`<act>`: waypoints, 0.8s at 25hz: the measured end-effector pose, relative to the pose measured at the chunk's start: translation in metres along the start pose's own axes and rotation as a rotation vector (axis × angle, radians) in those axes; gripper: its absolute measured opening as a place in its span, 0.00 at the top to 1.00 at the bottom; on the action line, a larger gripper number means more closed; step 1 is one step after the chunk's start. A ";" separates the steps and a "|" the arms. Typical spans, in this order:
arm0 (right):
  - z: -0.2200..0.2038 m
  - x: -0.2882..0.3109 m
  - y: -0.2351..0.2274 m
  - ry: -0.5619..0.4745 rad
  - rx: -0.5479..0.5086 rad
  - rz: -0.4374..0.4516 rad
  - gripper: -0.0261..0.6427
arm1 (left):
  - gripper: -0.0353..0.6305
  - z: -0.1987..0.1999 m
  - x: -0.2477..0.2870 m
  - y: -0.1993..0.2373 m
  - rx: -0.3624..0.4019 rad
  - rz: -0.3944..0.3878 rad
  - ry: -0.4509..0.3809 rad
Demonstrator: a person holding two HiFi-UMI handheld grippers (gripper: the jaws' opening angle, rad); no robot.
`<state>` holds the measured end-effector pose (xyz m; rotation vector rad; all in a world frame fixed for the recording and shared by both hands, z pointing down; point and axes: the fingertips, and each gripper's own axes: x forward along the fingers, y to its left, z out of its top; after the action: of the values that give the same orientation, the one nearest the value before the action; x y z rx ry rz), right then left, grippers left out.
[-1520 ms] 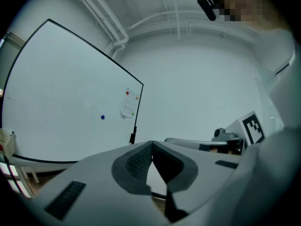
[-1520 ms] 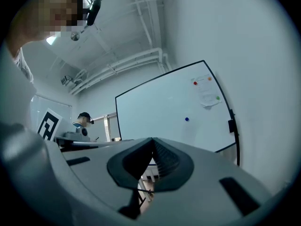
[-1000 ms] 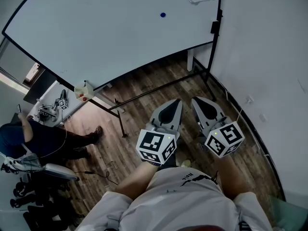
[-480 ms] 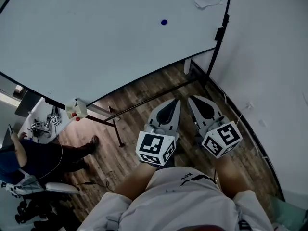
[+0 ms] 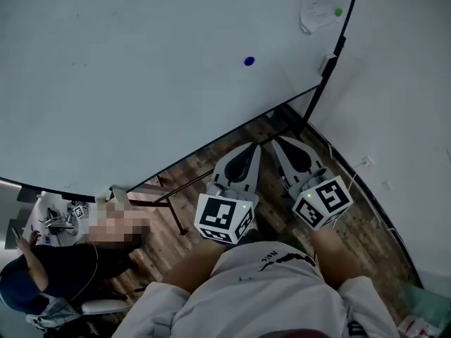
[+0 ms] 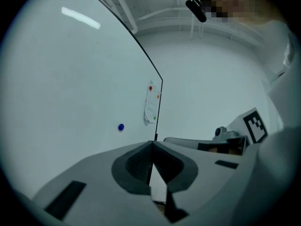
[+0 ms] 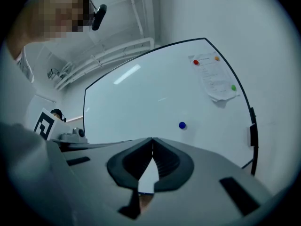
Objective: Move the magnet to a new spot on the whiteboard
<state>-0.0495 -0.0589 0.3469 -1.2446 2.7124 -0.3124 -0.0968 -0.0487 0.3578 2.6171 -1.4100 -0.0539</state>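
The magnet [image 5: 249, 60] is a small, round, dark blue disc that sits flat against the whiteboard [image 5: 141, 83]. It is in the board's right part, closer to the bottom edge than the top, with bare white surface all around it. Being round, it shows no long axis and points no particular way that I can make out; its flat face looks straight out from the whiteboard.

A sheet of paper [image 5: 318, 2] hangs at the whiteboard's upper right corner with a green magnet [image 5: 338, 11] on it. From the right gripper view I also see a red magnet [image 7: 196, 62] and an orange magnet [image 7: 217, 58] along that sheet's top.

My left gripper [image 5: 254, 147] has its jaws pressed together at the tips with nothing between them. My right gripper [image 5: 276, 141] is the same, closed and empty. Both sit side by side off the whiteboard, near its lower right corner, aimed toward it and well apart from its surface.
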 end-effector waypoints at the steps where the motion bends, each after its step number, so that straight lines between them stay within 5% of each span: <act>1: 0.001 0.010 0.000 -0.001 -0.005 -0.001 0.94 | 0.93 0.002 0.003 0.009 0.000 -0.001 -0.003; 12: 0.011 0.061 -0.029 0.004 -0.045 -0.017 0.94 | 0.93 0.012 0.046 0.046 -0.008 -0.003 -0.013; 20: 0.020 0.099 -0.066 0.011 -0.087 0.042 0.94 | 0.93 0.021 0.091 0.067 0.012 0.084 -0.018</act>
<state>-0.0608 -0.1792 0.3397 -1.2089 2.7855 -0.1986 -0.1043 -0.1627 0.3527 2.5693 -1.5295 -0.0595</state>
